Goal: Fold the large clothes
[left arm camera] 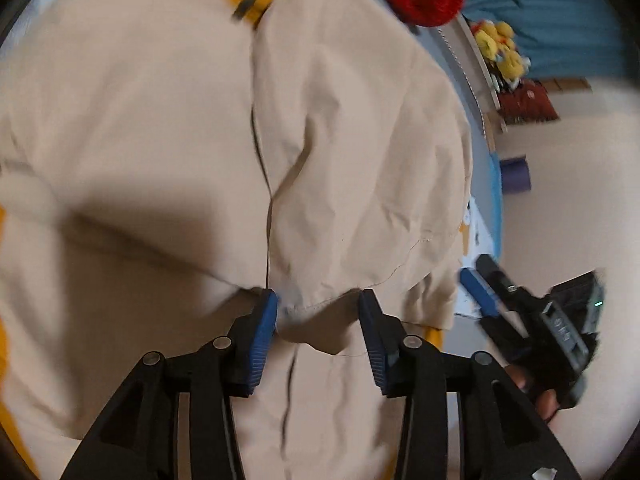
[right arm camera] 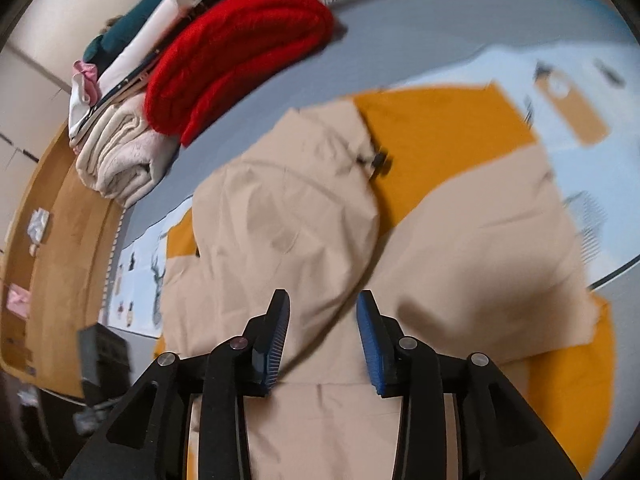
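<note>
Since both tools have their jaws apart with nothing pinched, I'd guess a fold was just laid down and the cloth let go. The left hand-held gripper (left arm camera: 318, 304) hangs right over the hem of the beige jacket (left arm camera: 160, 120), pads spread, the stitched edge lying between and just under the tips without being squeezed. The right hand-held gripper (right arm camera: 323, 312) is likewise spread, hovering over a folded-in flap with no fabric caught. No earlier frame, so that's only a guess.

The jacket lies flat on the bed (right arm camera: 420, 32), ahead of and below both tools, orange lining (right arm camera: 440, 136) showing beyond the right one's tips. Flat like that probably so sides can be flipped inward.

Count: 1 jacket being worked on, 2 hand-held grippers, 1 stack of folded clothes (right arm camera: 132, 148) far ahead-left of the right tool, with 1 red knit (right arm camera: 240, 48) leaning on it. Stack's likely parked there to keep finished stuff clear.
</note>
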Tool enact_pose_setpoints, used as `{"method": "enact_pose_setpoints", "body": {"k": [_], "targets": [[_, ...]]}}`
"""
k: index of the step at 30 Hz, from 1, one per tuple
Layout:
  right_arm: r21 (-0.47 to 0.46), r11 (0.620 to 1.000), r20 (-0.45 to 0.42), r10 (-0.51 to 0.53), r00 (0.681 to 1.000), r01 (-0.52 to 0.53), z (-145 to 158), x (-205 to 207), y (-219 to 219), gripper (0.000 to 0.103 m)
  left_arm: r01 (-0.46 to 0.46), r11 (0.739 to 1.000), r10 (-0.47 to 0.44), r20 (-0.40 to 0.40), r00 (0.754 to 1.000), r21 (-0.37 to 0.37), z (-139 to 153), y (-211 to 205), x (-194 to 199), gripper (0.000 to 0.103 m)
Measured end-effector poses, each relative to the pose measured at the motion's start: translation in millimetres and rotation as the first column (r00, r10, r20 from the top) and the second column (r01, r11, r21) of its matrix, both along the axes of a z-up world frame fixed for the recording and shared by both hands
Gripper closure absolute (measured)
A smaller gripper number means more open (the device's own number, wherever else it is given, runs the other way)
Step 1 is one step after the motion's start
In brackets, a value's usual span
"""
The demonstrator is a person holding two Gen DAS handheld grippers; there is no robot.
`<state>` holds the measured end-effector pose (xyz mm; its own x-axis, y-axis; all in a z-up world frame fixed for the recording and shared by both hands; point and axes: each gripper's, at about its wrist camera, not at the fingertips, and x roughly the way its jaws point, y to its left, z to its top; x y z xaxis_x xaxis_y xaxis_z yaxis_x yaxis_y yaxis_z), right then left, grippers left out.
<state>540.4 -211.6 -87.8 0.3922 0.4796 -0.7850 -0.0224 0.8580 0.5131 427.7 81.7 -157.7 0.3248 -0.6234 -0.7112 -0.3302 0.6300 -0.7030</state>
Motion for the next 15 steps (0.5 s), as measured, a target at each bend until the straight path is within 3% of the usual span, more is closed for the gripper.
{"method": "enact_pose_setpoints", "body": {"k": [4, 6, 9, 11, 12, 15], "targets": [[0.063, 0.998, -0.104, 0.012, 0.995, -0.006, -31.6, 9.1, 13.8, 0.063, -0.009, 1.0, 0.009, 0.0, 1.0, -0.005, 1.6, -0.5, -0.4, 0.069], [0.07, 0.998, -0.132, 0.007, 0.991, 0.002, -41.3, 12.7, 18.4, 0.063, -0.005, 1.0, 0.005, 0.005, 1.0, 0.006, 3.0, -0.4, 0.1, 0.089], [0.072, 0.997, -0.145, -0.018, 0.989, 0.029, -50.9, 15.7, 20.6, 0.063, 0.006, 0.999, -0.007, 0.032, 0.999, 0.05, 11.4, 0.6, 1.0, 0.101], [0.072, 0.997, -0.131, -0.022, 0.991, 0.032, -50.7, 17.3, 21.5, 0.082, 0.037, 0.995, -0.046, 0.093, 0.995, 0.087, 26.8, -3.6, 0.3, 0.102], [0.083, 0.996, -0.117, -0.013, 0.993, 0.022, -48.5, 17.3, 22.6, 0.101, 0.051, 0.991, -0.069, 0.155, 0.985, 0.121, 43.9, -6.0, 0.4, 0.102], [0.151, 0.987, -0.029, -0.05, 0.998, 0.054, -27.2, 11.4, 17.6, 0.101, 0.04, 0.967, -0.119, 0.305, 0.945, 0.253, 84.0, -9.3, -2.9, 0.102]]}}
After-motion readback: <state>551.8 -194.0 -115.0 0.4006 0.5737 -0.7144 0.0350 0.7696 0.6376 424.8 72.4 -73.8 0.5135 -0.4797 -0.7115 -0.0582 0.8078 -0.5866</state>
